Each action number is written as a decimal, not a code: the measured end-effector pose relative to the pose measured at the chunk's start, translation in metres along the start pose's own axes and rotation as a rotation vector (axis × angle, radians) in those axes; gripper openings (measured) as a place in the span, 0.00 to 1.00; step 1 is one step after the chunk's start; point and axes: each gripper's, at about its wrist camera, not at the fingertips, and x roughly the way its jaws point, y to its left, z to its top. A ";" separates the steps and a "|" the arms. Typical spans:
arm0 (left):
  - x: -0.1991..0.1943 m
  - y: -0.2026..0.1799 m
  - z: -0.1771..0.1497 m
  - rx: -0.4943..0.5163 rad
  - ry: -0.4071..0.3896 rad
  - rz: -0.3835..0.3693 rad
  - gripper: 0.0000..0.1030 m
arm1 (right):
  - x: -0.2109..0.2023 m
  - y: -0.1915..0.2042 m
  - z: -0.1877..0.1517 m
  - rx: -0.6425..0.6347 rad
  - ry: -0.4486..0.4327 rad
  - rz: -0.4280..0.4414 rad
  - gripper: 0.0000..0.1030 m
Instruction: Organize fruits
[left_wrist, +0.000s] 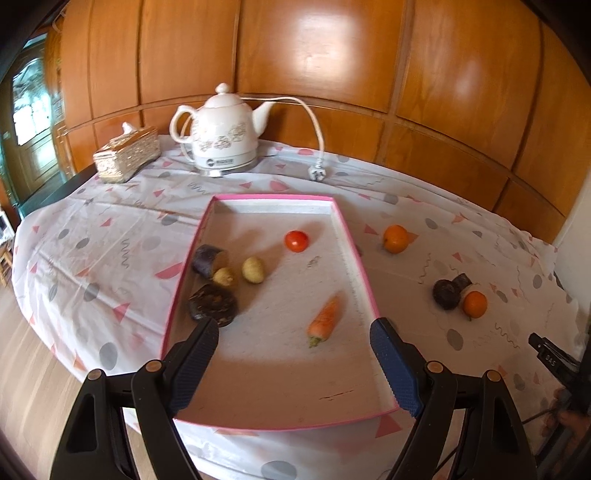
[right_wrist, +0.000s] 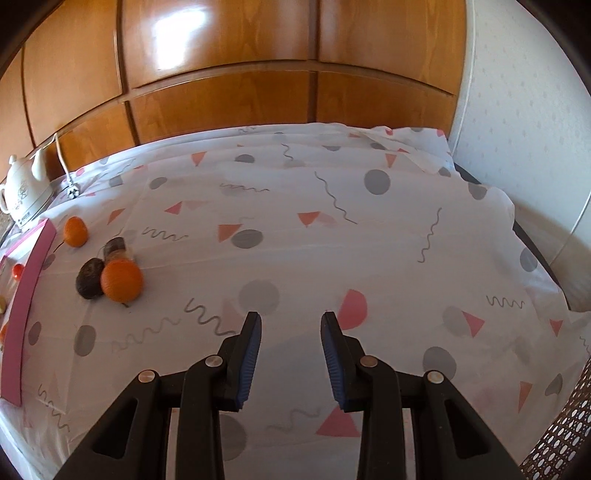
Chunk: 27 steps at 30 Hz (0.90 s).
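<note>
Right, left fingers (left_wrist: 295, 325) wide over the tray (left_wrist: 356, 280), right fingers (right_wrist: 291, 317) narrowly apart, empty; oranges (right_wrist: 122, 282) next.

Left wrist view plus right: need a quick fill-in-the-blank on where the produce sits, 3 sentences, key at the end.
1. The carrot lies inside the pink-rimmed ____.
2. The number of oranges on the tablecloth outside it is ____.
3. The white kettle stands beside a tissue ____.

Missing words: tray; two; box
</note>
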 end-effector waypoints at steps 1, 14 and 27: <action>0.001 -0.004 0.002 0.011 0.003 -0.009 0.82 | 0.001 -0.002 0.000 0.004 0.002 -0.003 0.33; 0.017 -0.045 0.012 0.106 0.063 -0.086 0.82 | 0.015 -0.028 -0.002 0.065 0.009 -0.059 0.33; 0.052 -0.088 0.052 0.179 0.093 -0.165 0.75 | 0.021 -0.034 -0.003 0.073 0.016 -0.065 0.33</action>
